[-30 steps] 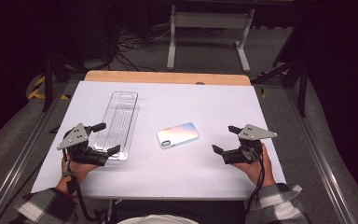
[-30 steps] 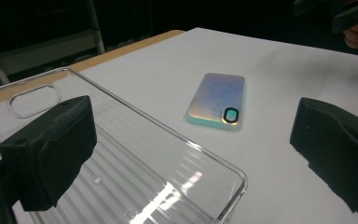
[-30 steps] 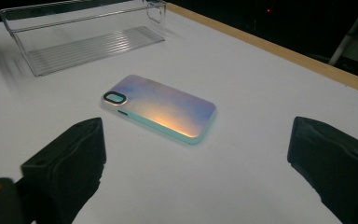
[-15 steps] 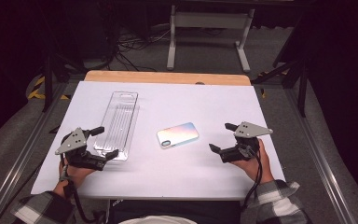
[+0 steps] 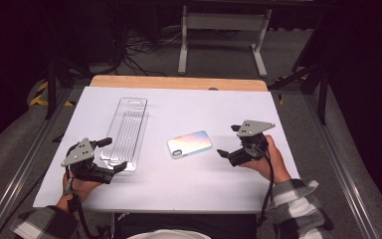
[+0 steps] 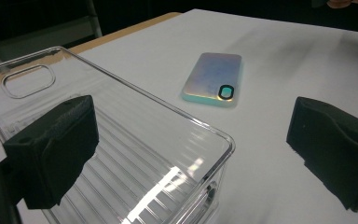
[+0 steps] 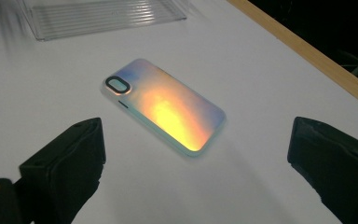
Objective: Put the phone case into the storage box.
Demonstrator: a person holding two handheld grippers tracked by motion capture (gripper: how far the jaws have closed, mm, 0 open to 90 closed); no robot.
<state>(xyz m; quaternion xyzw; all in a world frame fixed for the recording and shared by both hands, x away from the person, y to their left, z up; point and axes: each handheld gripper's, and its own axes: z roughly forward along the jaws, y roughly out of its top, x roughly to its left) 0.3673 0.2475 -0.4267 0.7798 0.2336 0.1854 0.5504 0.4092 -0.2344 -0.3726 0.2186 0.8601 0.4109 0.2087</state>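
Plainly unmarked: iridescent phone case (image 5: pixel 189 144); clear ribbed tray (image 5: pixel 126 132) beside it.

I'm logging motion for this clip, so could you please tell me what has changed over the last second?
The left hand-held gripper drew slightly back toward the person; the right hand-held gripper drifted a little leftward. Both stay open, holding nothing. The clear ribbed plastic tray and the iridescent phone case have not moved.
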